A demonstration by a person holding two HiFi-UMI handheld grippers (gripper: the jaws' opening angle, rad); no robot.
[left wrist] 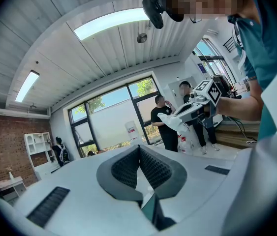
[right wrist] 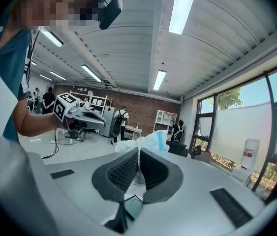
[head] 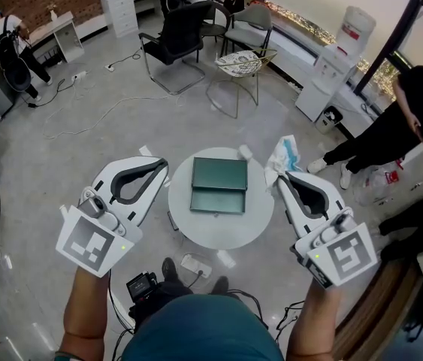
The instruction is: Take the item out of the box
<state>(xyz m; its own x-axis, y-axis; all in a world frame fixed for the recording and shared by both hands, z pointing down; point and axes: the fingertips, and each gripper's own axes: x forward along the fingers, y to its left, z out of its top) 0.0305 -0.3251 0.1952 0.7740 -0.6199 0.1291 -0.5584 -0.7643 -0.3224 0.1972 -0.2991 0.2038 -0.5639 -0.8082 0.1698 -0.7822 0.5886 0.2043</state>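
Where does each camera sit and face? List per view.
Head view: on the head, looking down at the green box on the table; both forearms show.
Left gripper view: on the left gripper, facing the windows; teal shirt shows.
Right gripper view: on the right gripper, facing the brick wall past held white-blue item; left forearm shows.
Shared: each gripper view shows the other gripper.
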